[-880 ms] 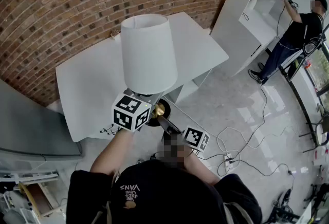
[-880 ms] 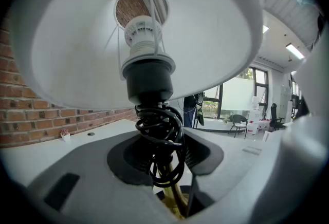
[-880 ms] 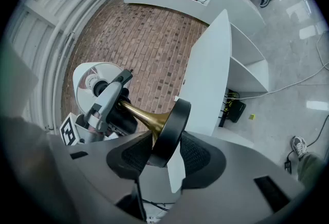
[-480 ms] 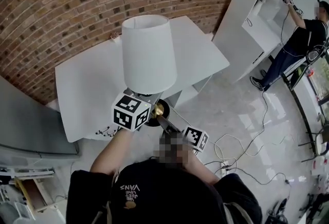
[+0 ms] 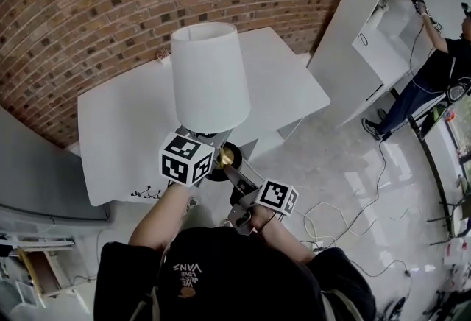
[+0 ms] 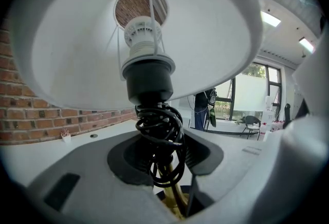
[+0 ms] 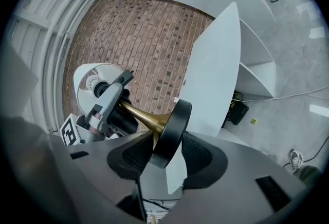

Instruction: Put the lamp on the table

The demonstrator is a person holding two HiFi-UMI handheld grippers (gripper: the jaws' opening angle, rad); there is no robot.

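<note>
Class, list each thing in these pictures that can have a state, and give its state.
lamp: unlit, held up by both claws, not set on the table
cord: coiled round the lamp's stem
left claw: shut on the lamp's stem
right claw: shut on the lamp's base

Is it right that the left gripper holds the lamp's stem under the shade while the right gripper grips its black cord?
No. The right gripper clamps the round black base of the lamp, not the cord; the right gripper view shows it. The left gripper does hold the stem under the shade.
</note>
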